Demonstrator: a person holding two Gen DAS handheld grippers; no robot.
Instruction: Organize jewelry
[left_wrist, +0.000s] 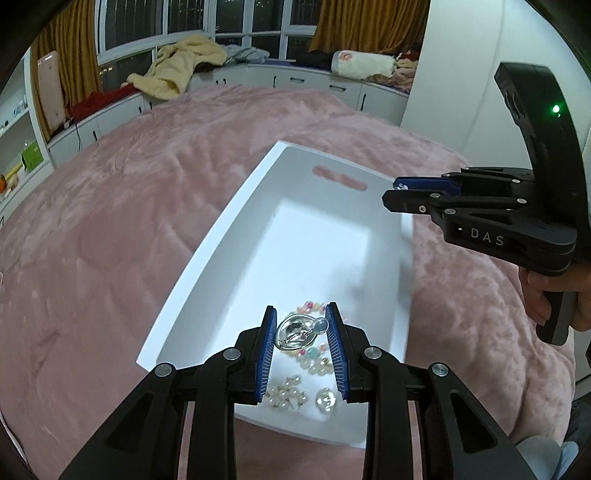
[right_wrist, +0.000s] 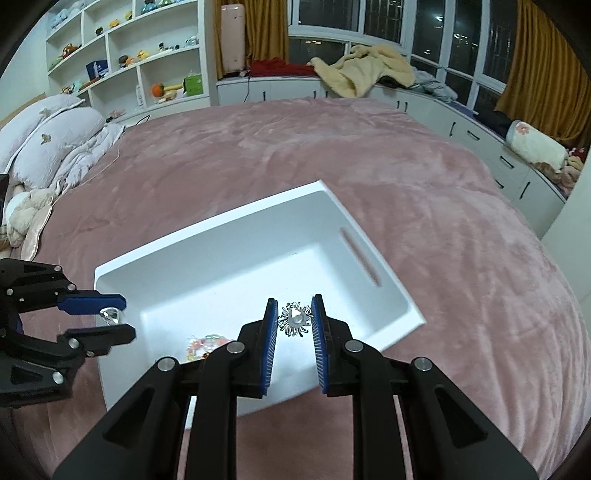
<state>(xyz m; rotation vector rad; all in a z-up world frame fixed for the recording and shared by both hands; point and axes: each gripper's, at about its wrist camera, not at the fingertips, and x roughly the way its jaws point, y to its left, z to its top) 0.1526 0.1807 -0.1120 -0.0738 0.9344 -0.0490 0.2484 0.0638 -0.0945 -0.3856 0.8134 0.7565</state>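
While both pieces hang above the white bin (right_wrist: 122, 275) on the pink bed (right_wrist: 332, 155), each is clamped: the left hand-held gripper (left_wrist: 301, 332) on a silver oval brooch (left_wrist: 293, 334), the right hand-held gripper (right_wrist: 294, 317) on a spiky silver brooch (right_wrist: 295, 319). Other jewelry (left_wrist: 314, 362) lies at the bin's near end (directly below the left one, which is nearer). The bin's long axis runs from near to far.

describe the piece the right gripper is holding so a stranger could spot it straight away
On the pink bedspread lies a white bin. Above its near end, the right gripper pinches a small silver brooch between its blue pads. Unlike the smooth silver oval in the left gripper, it has thin spikes fanning out around a pale round centre.
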